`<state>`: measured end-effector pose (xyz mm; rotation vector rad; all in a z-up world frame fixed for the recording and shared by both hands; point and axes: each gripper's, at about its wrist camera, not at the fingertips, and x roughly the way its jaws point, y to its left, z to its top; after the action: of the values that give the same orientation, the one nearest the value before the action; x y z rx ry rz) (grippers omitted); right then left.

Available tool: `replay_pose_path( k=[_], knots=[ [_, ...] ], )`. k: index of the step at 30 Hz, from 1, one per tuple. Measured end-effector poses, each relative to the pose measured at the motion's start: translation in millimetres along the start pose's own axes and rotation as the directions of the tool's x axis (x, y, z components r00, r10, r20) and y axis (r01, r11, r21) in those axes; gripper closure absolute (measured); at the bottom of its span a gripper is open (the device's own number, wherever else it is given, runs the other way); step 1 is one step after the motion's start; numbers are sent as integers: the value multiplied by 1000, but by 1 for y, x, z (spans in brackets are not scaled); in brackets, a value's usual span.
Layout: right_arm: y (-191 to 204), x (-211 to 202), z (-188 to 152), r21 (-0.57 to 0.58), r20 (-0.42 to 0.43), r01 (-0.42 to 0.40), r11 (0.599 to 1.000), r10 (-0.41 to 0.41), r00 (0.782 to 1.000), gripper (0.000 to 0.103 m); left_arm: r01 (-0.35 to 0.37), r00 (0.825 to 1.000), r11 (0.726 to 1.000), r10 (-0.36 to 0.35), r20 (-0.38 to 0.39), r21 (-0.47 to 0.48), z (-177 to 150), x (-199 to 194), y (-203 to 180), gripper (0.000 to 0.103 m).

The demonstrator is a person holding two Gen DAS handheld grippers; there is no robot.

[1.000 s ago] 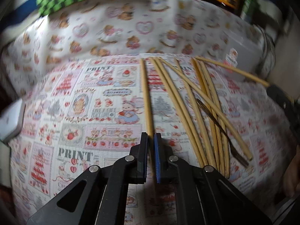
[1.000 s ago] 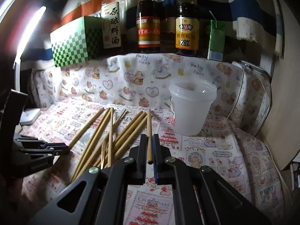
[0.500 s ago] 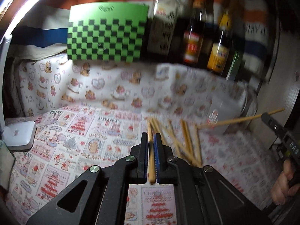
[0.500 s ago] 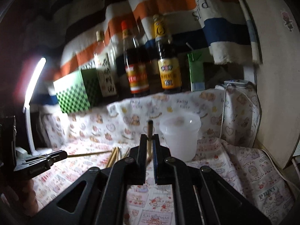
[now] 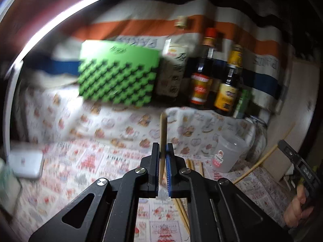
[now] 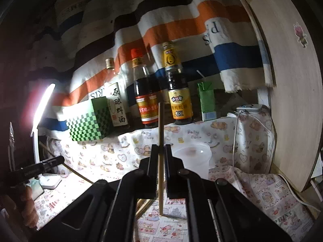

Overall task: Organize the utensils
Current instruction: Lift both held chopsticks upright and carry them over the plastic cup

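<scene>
The left gripper (image 5: 161, 151) is pressed together on a single wooden chopstick (image 5: 163, 129), which stands nearly upright between its pads at the centre of the left wrist view, its top end rising in front of the patterned cloth. Below the jaws, loose chopsticks (image 5: 181, 207) lie on the printed tablecloth (image 5: 84, 167) in the lower middle of the frame. A translucent plastic cup (image 5: 229, 153) stands on the cloth at the right, near those sticks. At the far right edge, the person's right hand (image 5: 296, 209) holds the other tool, with a chopstick slanting up from it.

In the right wrist view, the right gripper (image 6: 160, 155) pinches its own chopstick (image 6: 160, 125) upright at the frame's centre; the stick crosses in front of the sauce bottles (image 6: 179, 88) standing along the back. The plastic cup sits just right of the jaws, partly hidden behind them. A green checkered box (image 6: 88, 121) stands at middle left, with a lit lamp (image 6: 42, 104) at the left edge.
</scene>
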<state>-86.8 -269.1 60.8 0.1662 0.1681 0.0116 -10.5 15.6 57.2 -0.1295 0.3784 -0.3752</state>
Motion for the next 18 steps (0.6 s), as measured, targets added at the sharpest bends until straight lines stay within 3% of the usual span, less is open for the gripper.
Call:
replay_pose_path(
  k=[3,7,11,15,18],
  knots=[
    [-8,0,3,16,13,15,1000,-15,1000,98,-59,995,997,55,80,53,15,-11,-12,98],
    [-14,3,12,26,25,38,999,-38,999,98,-12,997,1000,10,76,28,37,-10,-23,98],
    [-21,7,27,67,33,42,997,-44,998,98,-33,993,996,23,116,84,55,-5,-47,98],
    [-28,14,45,114,35,42,993,-47,998,98,11,994,995,-21,107,96,73,6,-68,98],
    [-33,18,71,149,89,53,987,-66,994,98,45,995,995,-53,90,91,84,19,-86,98]
  ],
)
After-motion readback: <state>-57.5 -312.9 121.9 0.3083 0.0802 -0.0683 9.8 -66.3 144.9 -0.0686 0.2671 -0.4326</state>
